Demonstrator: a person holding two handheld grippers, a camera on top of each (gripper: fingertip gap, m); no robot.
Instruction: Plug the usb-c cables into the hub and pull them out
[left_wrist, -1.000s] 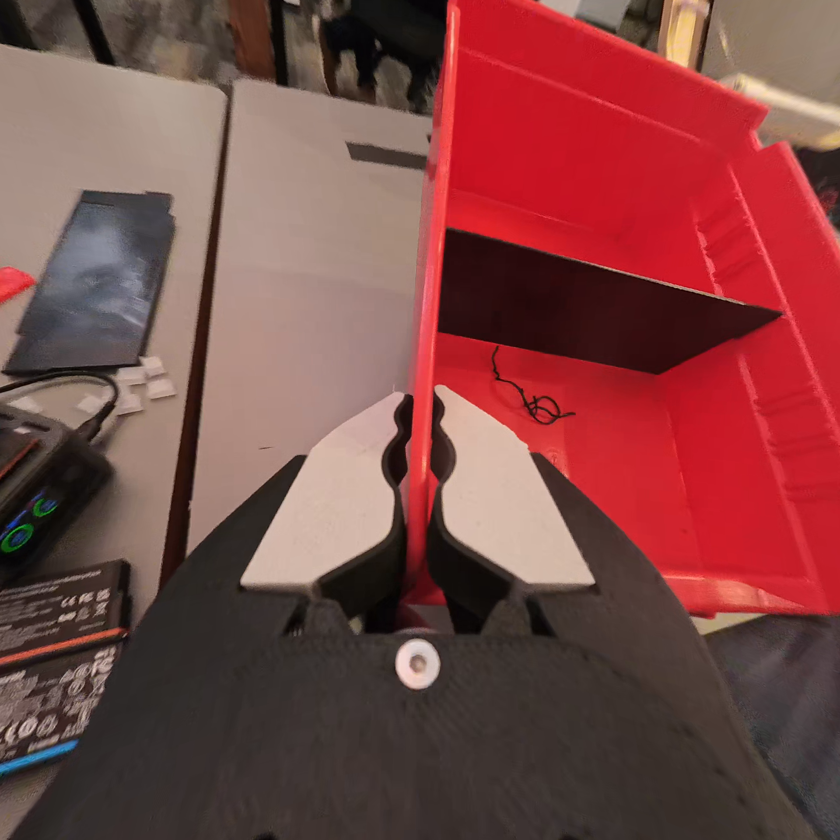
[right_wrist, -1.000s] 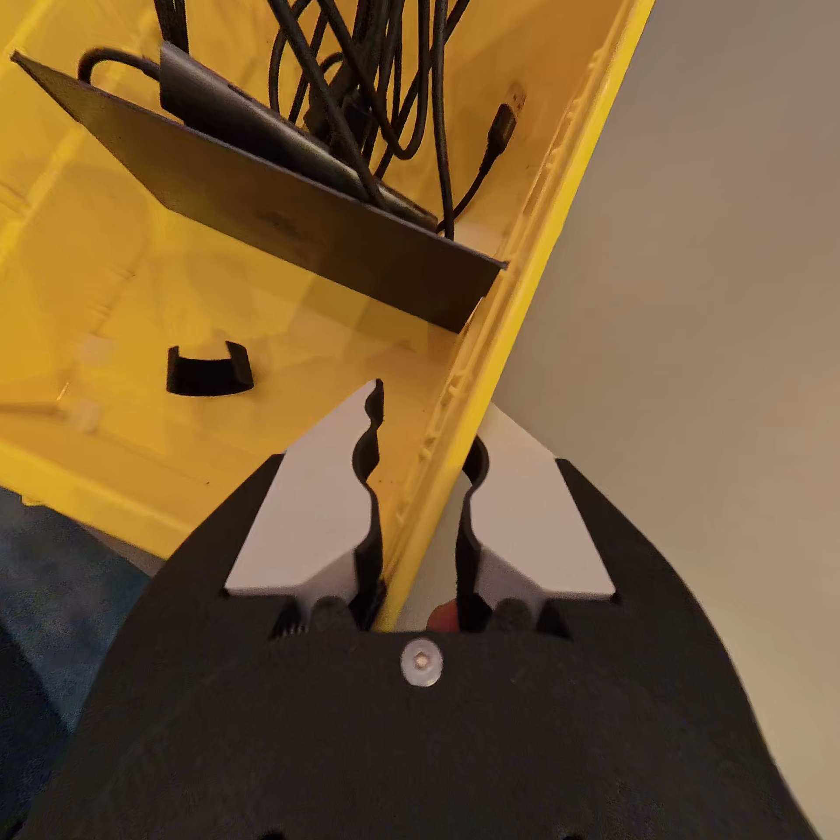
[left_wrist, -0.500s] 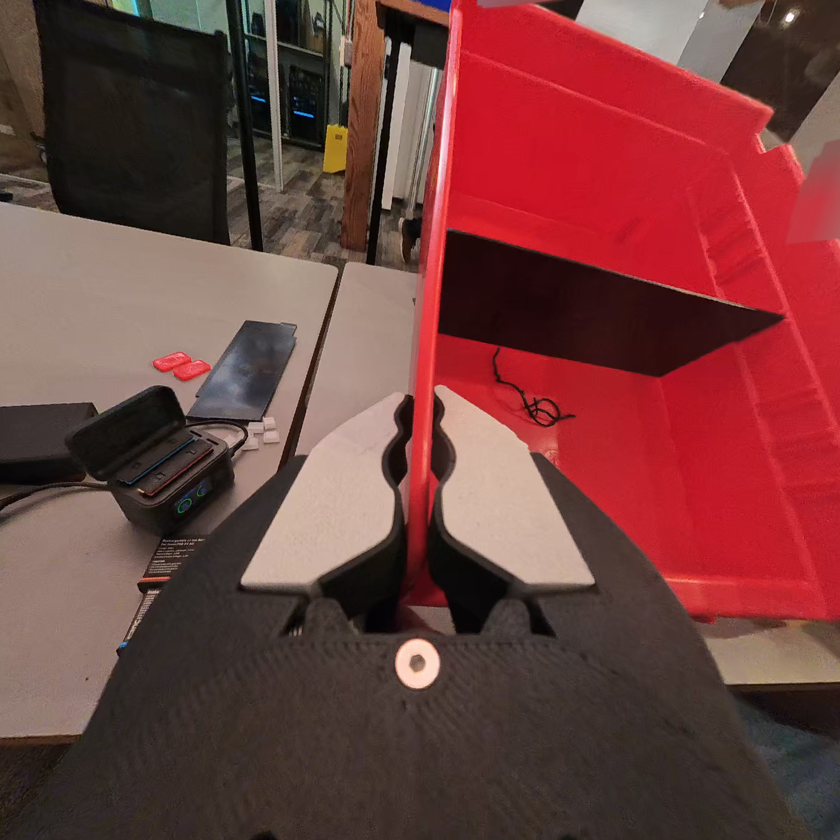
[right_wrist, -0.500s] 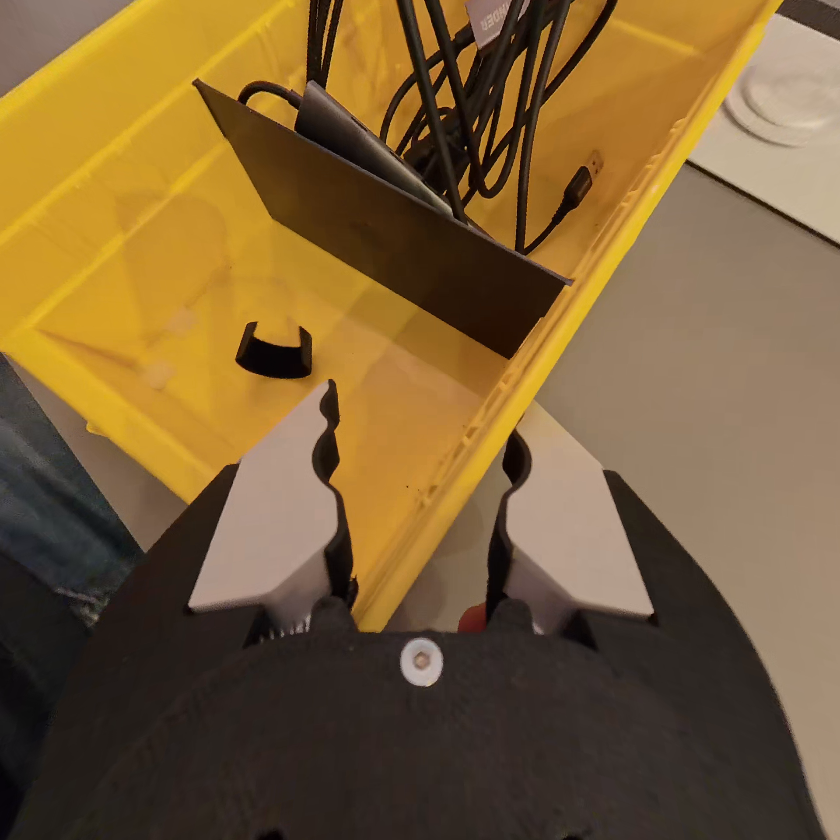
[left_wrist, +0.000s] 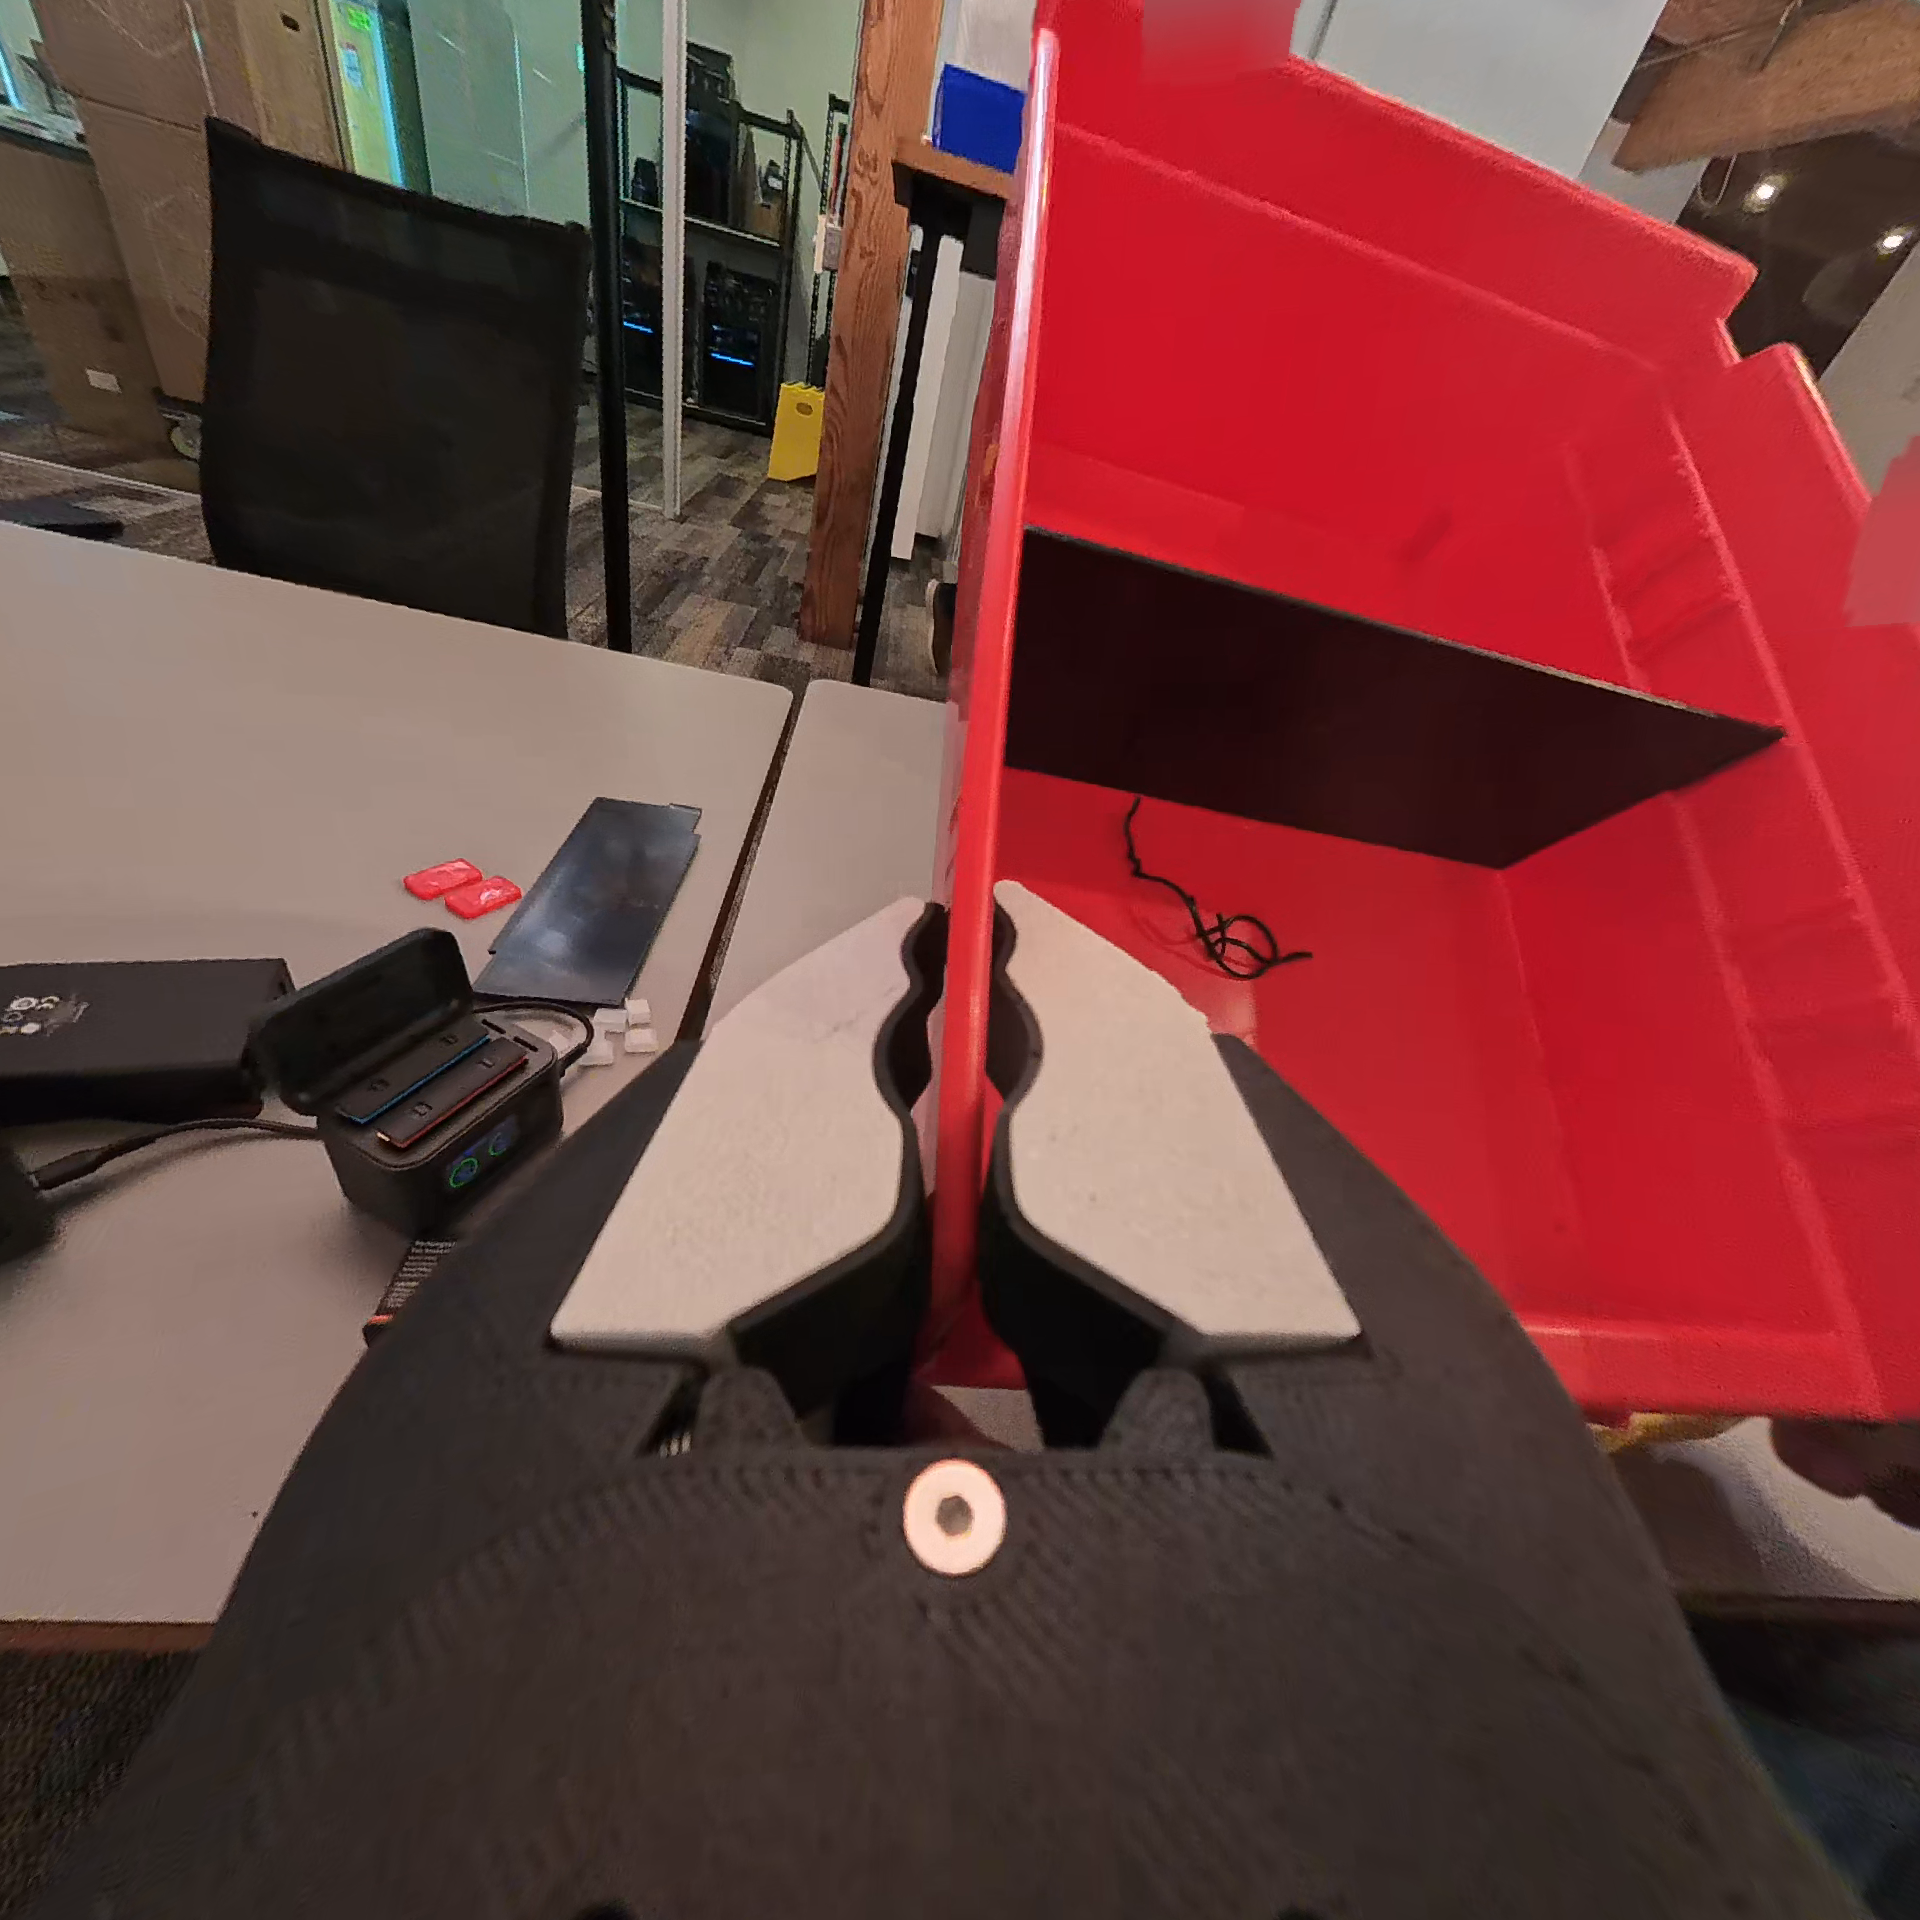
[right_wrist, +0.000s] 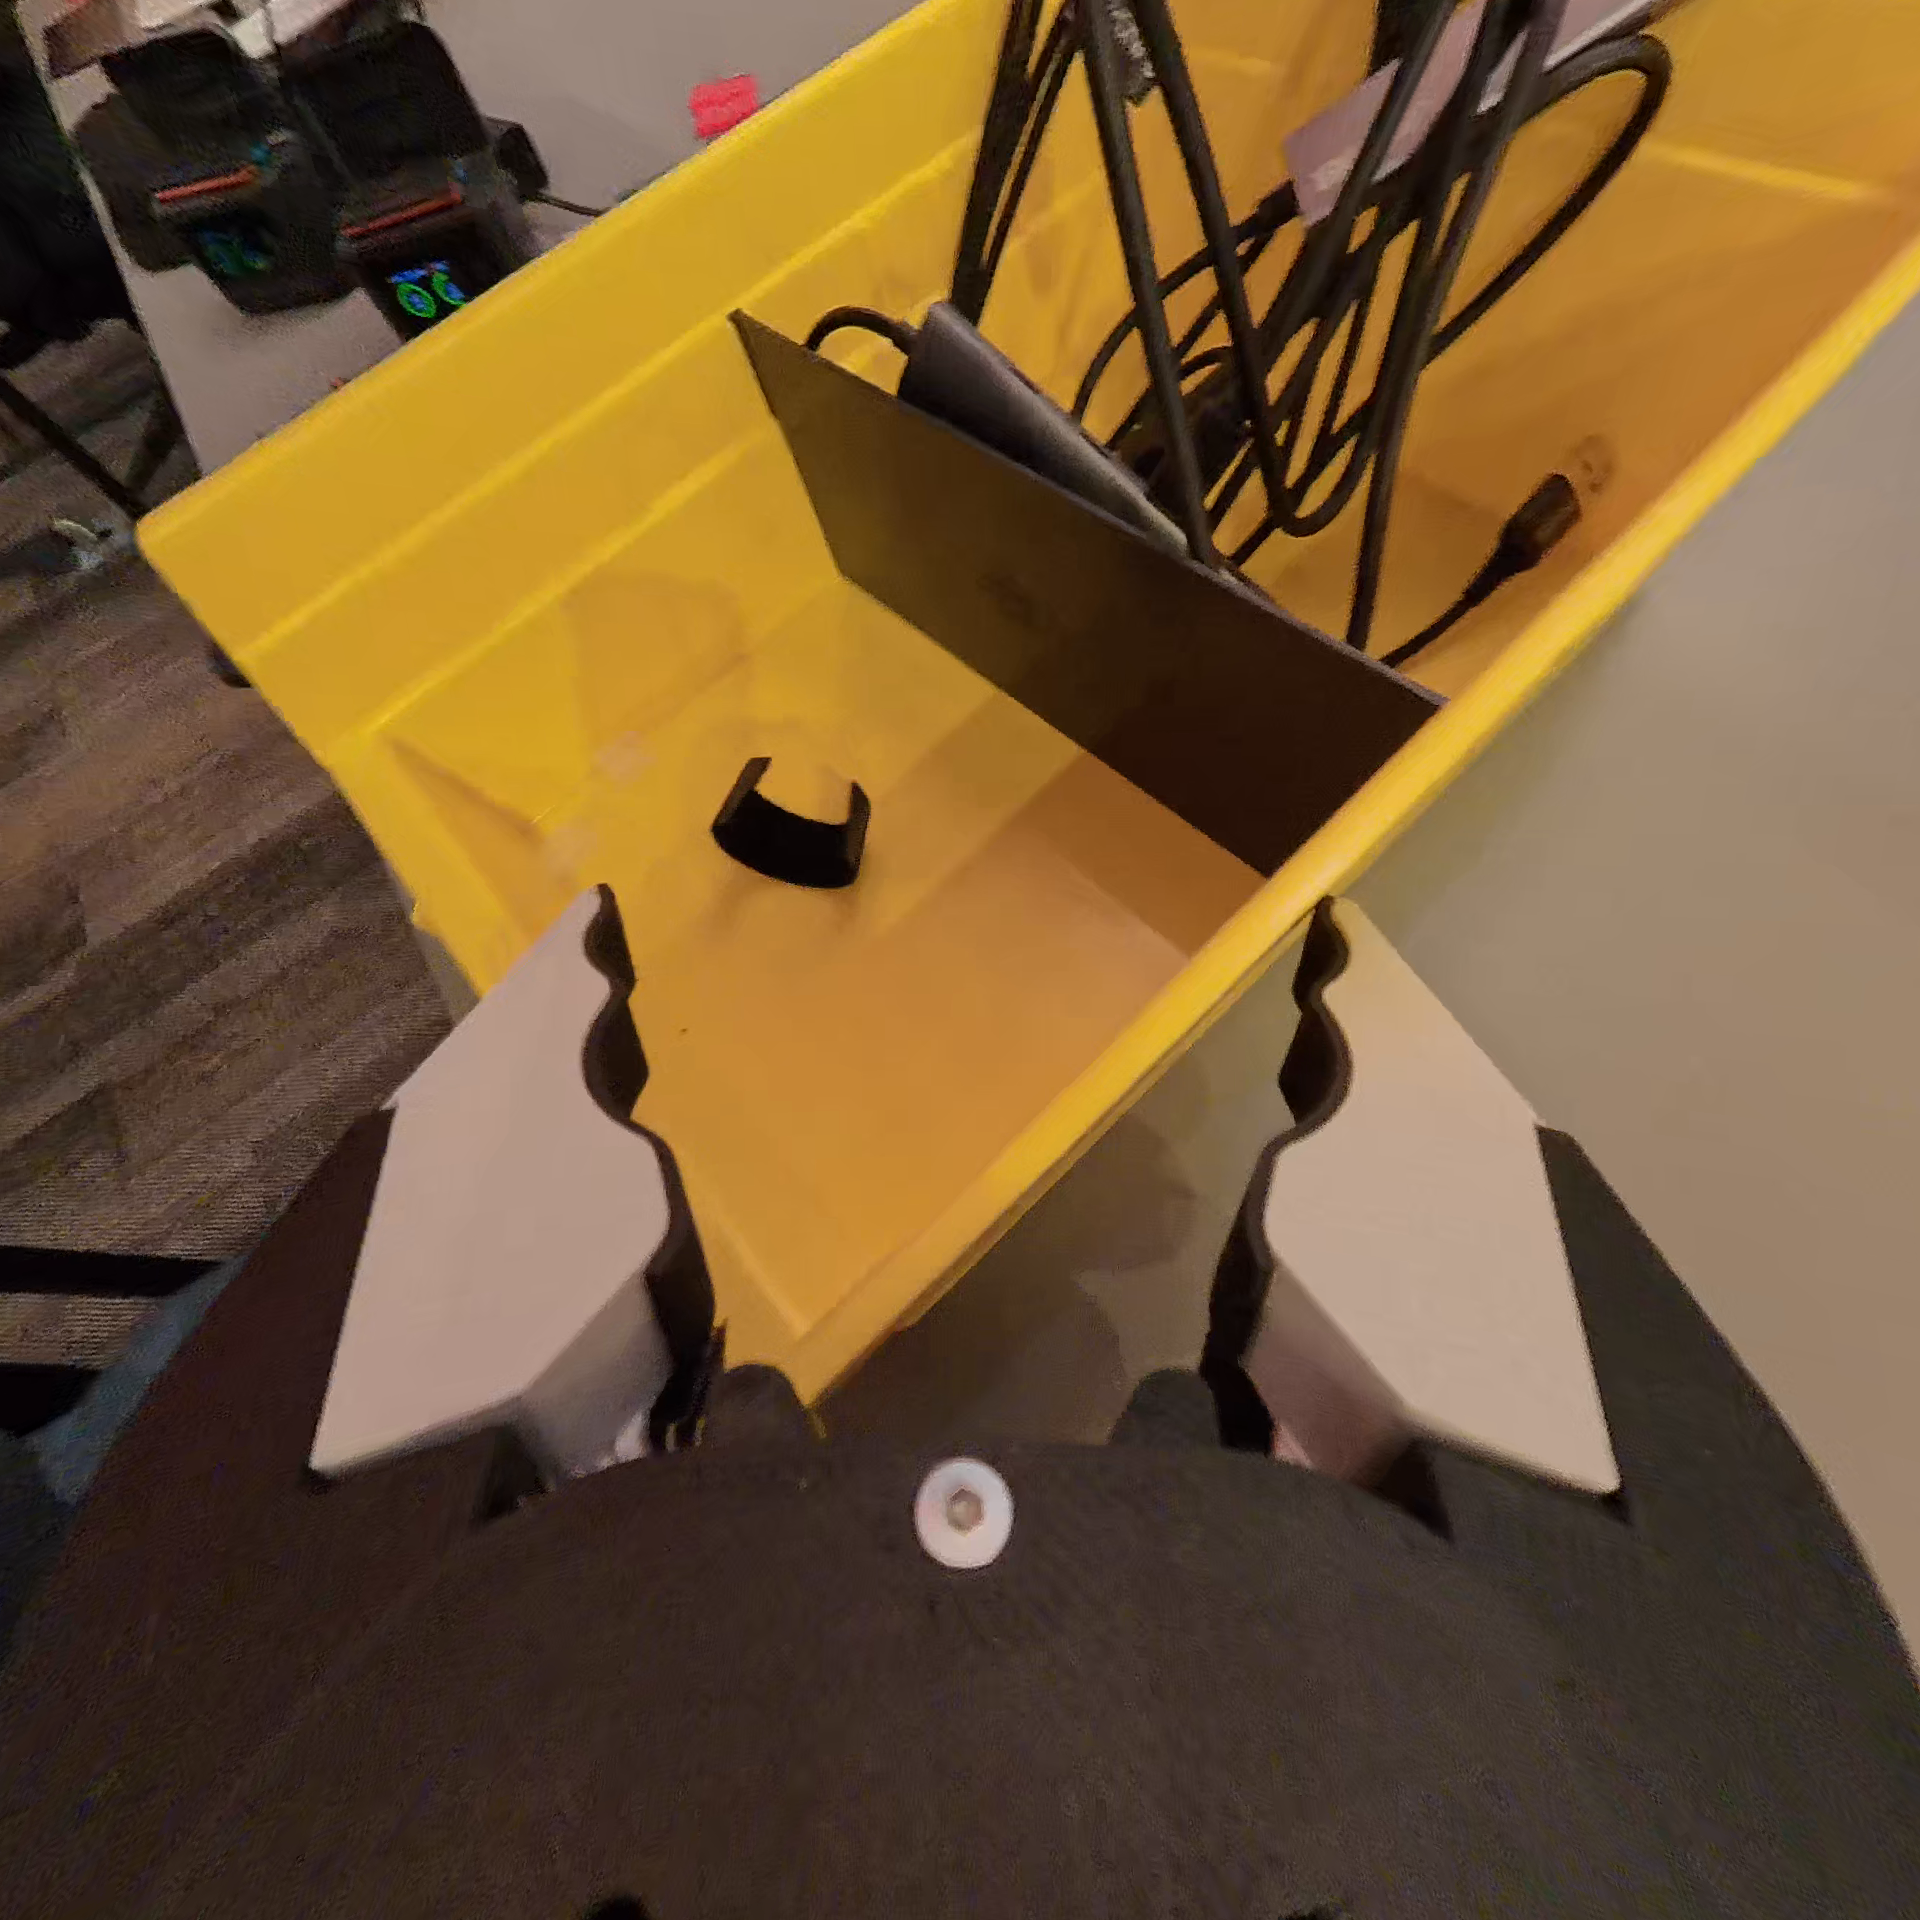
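Observation:
My left gripper (left_wrist: 964, 909) is shut on the left wall of a red bin (left_wrist: 1455, 1091), which has a black divider (left_wrist: 1351, 717) and a small black thread (left_wrist: 1226, 935) in its near compartment. My right gripper (right_wrist: 968, 904) is open wide, with its fingers either side of the right wall of a yellow bin (right_wrist: 1143, 1060). Behind the yellow bin's black divider (right_wrist: 1091, 623) lie a grey hub (right_wrist: 997, 405) and a tangle of black cables (right_wrist: 1174, 343). One loose plug (right_wrist: 1543, 520) hangs near the right wall. A black clip (right_wrist: 790, 831) sits in the near compartment.
On the grey table to the left are an open black charger case (left_wrist: 436, 1101), a black box (left_wrist: 125, 1023), a dark flat plate (left_wrist: 597, 904) and two red pieces (left_wrist: 462, 888). A black chair (left_wrist: 384, 405) stands behind. More chargers (right_wrist: 416, 239) sit beyond the yellow bin. The gap from one gripper's tips to the other's is roughly 35 cm. The open black charger case (left_wrist: 436, 1101) is closer to my left gripper, around 25 cm from its tips; the right tips are 40 cm off. It turns up in the right wrist view (right_wrist: 374, 210) as well.
My right gripper has opened from nearly shut around the yellow bin's wall to wide open. My left gripper has stayed shut on the red bin and tilted up, so the room now shows.

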